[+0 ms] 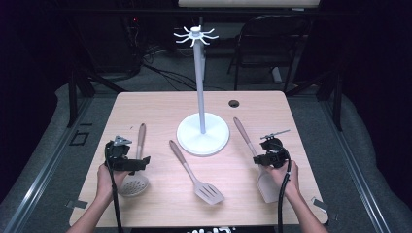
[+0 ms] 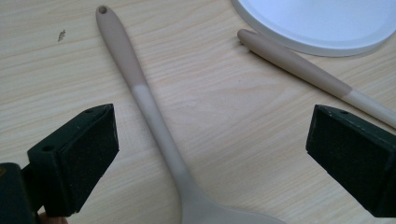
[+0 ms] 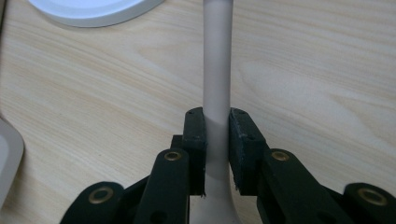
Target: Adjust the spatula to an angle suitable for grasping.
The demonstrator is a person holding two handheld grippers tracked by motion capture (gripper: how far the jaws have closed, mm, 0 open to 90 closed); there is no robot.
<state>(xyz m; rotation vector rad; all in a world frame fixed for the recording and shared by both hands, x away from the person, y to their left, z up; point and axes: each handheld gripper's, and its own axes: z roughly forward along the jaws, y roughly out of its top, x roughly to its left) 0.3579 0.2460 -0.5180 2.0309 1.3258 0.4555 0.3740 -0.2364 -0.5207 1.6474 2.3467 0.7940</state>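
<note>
Three long-handled utensils lie on the desk (image 1: 160,104) around a white hook stand (image 1: 202,131), presumably waiting to be hung on the hooks at its top. The right gripper (image 1: 266,156) is clamped on the handle of the solid spatula (image 3: 217,70) just above its blade, near the desk's right edge; in the right gripper view both pads press the handle from either side. Holding it low on the handle leaves the far end free, which would suit hooking it on the stand. The left gripper (image 1: 127,162), near the desk's left edge, has its jaws wide apart and holds nothing. It hovers over the skimmer (image 2: 140,88), whose handle runs up between the pads without touching them, apparently lined up for a grip of its own. The slotted turner (image 1: 197,174) lies untouched toward the middle of the near edge, its handle end just beside the stand's base.

The desk is pale wood grain with rounded corners and a cable hole near its far edge. Beyond it the room is dark, with a folding chair and loose cables on a grey floor.
</note>
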